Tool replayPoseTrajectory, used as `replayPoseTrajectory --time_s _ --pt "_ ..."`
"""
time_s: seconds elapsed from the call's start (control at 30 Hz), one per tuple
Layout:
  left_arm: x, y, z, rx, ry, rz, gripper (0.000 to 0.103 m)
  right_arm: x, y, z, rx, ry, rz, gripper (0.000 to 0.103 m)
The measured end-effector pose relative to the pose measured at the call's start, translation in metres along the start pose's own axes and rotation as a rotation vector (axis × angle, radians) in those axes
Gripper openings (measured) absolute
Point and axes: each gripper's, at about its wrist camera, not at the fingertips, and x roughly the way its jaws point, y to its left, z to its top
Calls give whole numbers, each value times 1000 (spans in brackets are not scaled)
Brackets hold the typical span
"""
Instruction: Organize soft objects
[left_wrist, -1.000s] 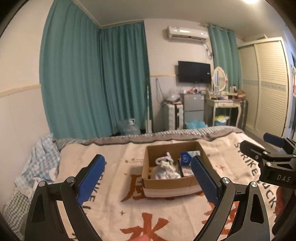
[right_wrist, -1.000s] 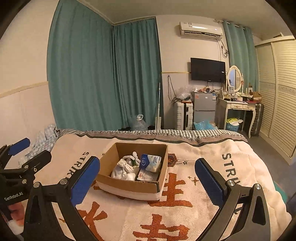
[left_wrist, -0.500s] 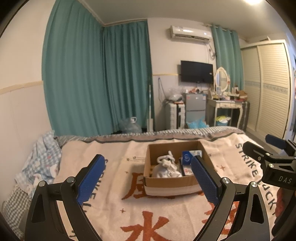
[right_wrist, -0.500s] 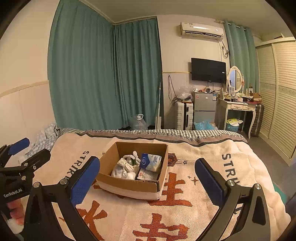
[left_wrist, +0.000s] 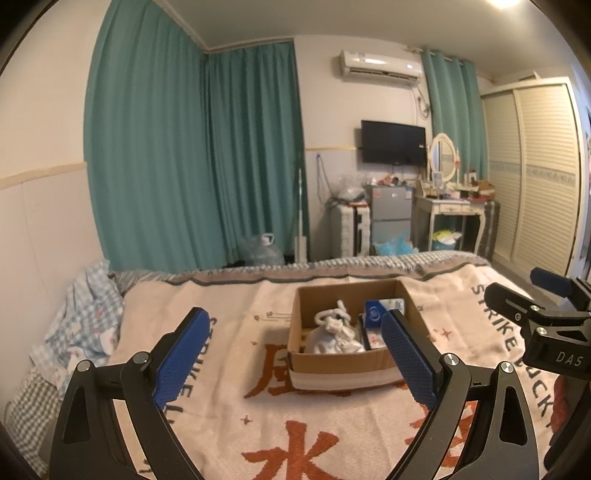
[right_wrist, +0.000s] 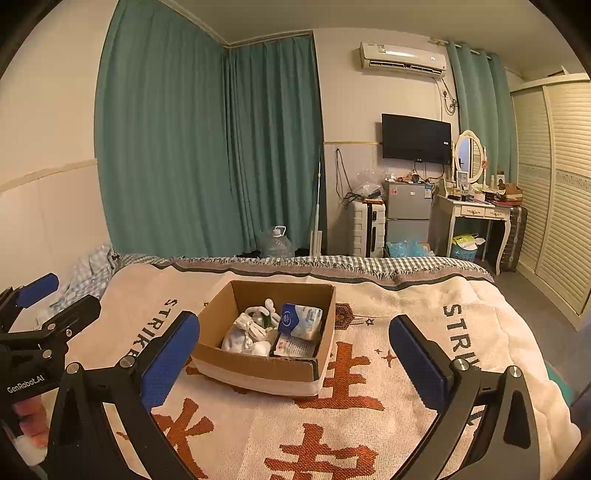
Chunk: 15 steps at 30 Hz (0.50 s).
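Both grippers hover level above the blanket (left_wrist: 221, 387), short of the cardboard box (right_wrist: 258, 369). The left gripper (left_wrist: 295, 354) and right gripper (right_wrist: 295, 354) gape wide, holding nothing. "DAS" and "GenRobot.AI" mark their bodies; "STRIKE" runs along the blanket. Inside the box lie a white drawstring pouch (right_wrist: 245, 336) and a blue-white tissue pack (right_wrist: 301, 321). Bare blanket surrounds the box.

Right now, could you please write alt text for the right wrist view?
An open cardboard box sits on a patterned blanket on a bed, holding a white cloth bundle and a blue-and-white packet. The right gripper frames it, jaws wide apart and empty.
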Motion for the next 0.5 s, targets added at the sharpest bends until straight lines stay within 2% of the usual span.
replayPoseTrajectory --time_s 0.5 --pt "0 -2 -1 1 6 1 96 3 0 -2 1 1 4 103"
